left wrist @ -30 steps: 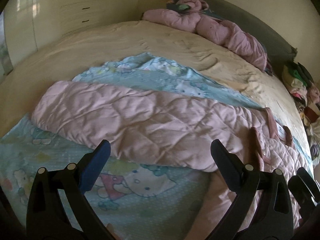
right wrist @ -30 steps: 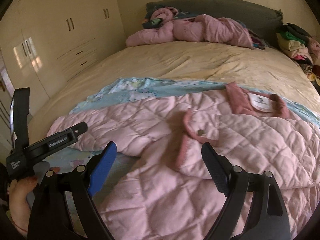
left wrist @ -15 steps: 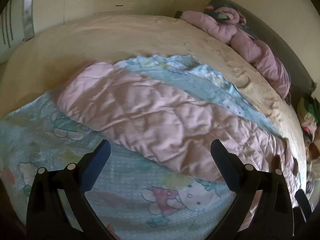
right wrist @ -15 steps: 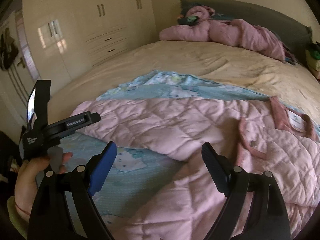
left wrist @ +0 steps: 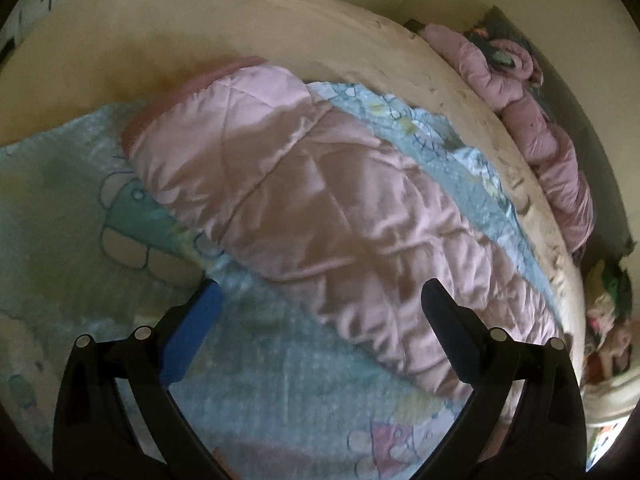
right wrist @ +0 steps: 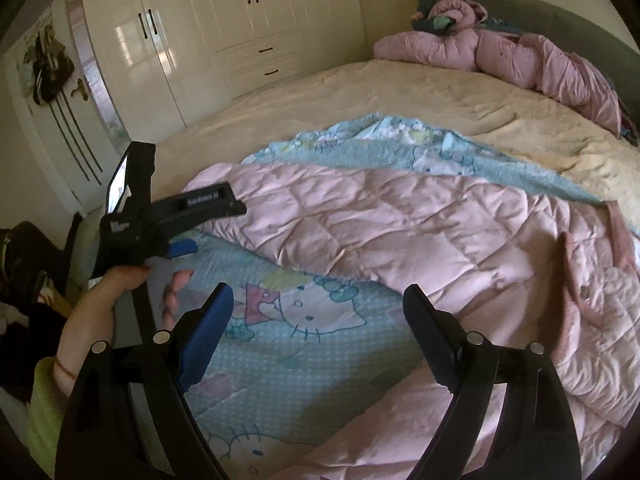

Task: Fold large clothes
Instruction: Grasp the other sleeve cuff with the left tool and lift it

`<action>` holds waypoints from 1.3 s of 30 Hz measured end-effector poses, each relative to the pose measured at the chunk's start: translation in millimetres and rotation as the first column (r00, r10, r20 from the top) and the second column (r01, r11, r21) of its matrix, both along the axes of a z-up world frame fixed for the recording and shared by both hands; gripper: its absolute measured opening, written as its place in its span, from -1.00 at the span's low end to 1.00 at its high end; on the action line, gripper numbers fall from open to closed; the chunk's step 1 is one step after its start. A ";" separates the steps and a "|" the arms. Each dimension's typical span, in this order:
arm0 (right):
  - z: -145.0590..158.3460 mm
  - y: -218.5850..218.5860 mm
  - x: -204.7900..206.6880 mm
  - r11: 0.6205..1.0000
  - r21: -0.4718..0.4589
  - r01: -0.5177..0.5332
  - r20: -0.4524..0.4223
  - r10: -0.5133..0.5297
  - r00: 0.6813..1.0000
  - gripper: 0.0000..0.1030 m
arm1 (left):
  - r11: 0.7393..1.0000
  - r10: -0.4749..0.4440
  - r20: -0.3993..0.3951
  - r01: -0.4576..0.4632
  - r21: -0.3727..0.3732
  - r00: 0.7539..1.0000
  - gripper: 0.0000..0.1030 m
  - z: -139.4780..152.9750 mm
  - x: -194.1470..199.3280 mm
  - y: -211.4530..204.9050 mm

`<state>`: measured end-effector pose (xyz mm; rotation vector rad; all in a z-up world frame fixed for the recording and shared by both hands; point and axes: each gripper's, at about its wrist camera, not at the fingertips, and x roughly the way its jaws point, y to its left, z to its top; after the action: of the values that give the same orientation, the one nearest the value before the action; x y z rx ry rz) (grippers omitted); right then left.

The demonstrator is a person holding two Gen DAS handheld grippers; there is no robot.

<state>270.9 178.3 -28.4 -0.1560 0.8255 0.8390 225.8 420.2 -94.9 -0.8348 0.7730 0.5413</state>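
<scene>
A pink quilted jacket (right wrist: 420,224) lies spread on a light blue cartoon-print sheet (right wrist: 304,320) on the bed. One long sleeve (left wrist: 304,200) stretches to the left, its cuff (left wrist: 168,104) at the far end. My left gripper (left wrist: 320,300) is open and empty, held just above the sheet near the sleeve's lower edge. It also shows in the right wrist view (right wrist: 188,240), held in a hand at the left. My right gripper (right wrist: 316,304) is open and empty above the sheet, with the jacket body (right wrist: 592,320) to its right.
The cream bedspread (right wrist: 400,92) covers the rest of the bed. A bundled pink duvet (right wrist: 520,56) lies by the dark headboard (right wrist: 560,12). White wardrobes (right wrist: 224,28) stand at the left. A pile of clothes (left wrist: 612,312) sits at the bed's right side.
Both grippers have swung to the left along the sleeve. The left one has come lower and closer to the sleeve, so the cuff end is now in view. Both stay open.
</scene>
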 end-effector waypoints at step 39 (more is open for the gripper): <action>24.5 -264.8 -13.8 0.839 0.267 0.474 -0.175 -0.441 0.880 0.67 | 0.944 -0.267 0.522 0.110 0.312 0.810 -0.76 186.7 -26.5 -155.1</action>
<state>257.1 -86.5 -3.9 0.3545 0.7795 0.5084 199.4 265.1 91.9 -0.6042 0.2238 0.1889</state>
